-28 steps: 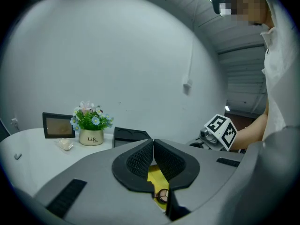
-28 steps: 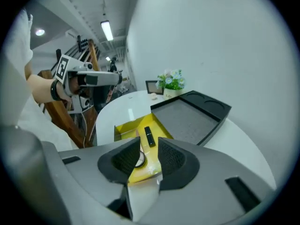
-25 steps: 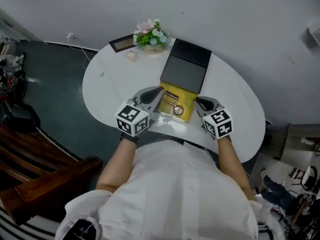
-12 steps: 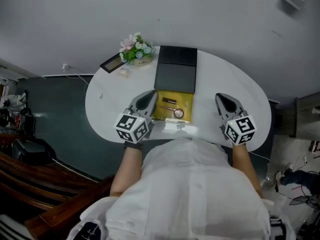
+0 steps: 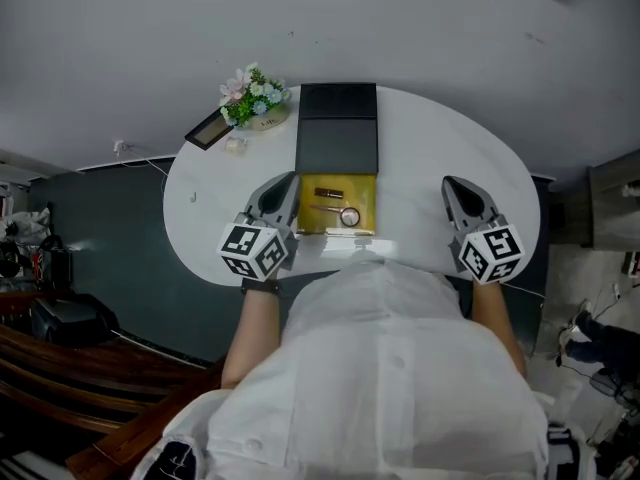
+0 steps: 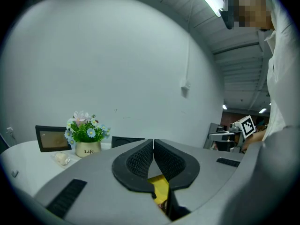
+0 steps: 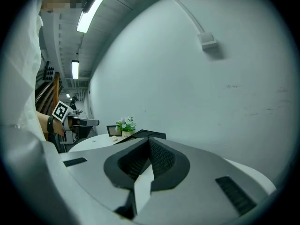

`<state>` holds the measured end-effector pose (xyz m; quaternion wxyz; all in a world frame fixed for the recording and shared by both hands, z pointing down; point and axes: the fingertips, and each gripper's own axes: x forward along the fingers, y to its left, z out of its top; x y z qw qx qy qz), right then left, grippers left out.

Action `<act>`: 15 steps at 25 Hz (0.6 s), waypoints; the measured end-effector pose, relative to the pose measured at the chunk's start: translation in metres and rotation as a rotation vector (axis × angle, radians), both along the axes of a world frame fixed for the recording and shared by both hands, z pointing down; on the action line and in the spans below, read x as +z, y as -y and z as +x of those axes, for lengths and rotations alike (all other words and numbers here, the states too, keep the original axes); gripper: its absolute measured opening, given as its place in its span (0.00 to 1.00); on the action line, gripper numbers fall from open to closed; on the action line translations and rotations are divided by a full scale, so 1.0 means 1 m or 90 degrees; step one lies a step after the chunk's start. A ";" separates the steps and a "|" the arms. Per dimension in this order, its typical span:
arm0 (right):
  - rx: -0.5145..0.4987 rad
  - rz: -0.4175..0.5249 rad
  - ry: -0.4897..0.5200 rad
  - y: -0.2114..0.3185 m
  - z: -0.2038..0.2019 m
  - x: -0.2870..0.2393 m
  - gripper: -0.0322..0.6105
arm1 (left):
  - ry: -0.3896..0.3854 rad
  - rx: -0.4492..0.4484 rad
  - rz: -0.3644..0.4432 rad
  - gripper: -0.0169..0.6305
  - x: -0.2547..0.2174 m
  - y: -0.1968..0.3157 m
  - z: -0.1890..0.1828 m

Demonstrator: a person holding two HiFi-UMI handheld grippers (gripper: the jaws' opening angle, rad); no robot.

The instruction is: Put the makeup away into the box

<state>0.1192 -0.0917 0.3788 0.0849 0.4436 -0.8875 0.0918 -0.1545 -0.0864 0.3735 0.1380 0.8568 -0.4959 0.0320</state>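
Camera placement.
Head view looks steeply down; gripper views look level across the table (image 5: 430,158), sharing the flowers (image 6: 85,129).

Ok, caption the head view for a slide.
Open yellow-lined box with makeup inside on a white table, left gripper and right gripper flanking it, fingers shut.

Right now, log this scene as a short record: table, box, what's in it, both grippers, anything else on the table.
table: white, oval
box: open, yellow inside; black lid open on its far side
in box: round item and slim stick, too small to name
left gripper: shut, empty, beside the box's left edge
right gripper: shut, empty, well apart from the box on its right
other: flower pot, picture frame, small pale item
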 end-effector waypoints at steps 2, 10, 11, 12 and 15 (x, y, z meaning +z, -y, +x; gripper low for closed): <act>-0.001 0.004 -0.001 0.000 -0.001 -0.002 0.06 | -0.001 0.007 0.003 0.06 -0.001 0.001 0.004; -0.013 0.018 -0.017 -0.002 -0.011 -0.007 0.06 | -0.008 0.013 0.009 0.06 -0.003 -0.002 0.006; -0.015 0.017 -0.020 -0.003 -0.011 -0.006 0.06 | -0.008 0.013 0.008 0.06 -0.003 -0.002 0.005; -0.016 0.016 -0.022 -0.004 -0.011 -0.005 0.06 | -0.009 0.014 0.008 0.06 -0.003 -0.003 0.006; -0.015 0.015 -0.022 -0.006 -0.009 -0.005 0.06 | -0.010 0.016 0.010 0.06 -0.004 -0.003 0.008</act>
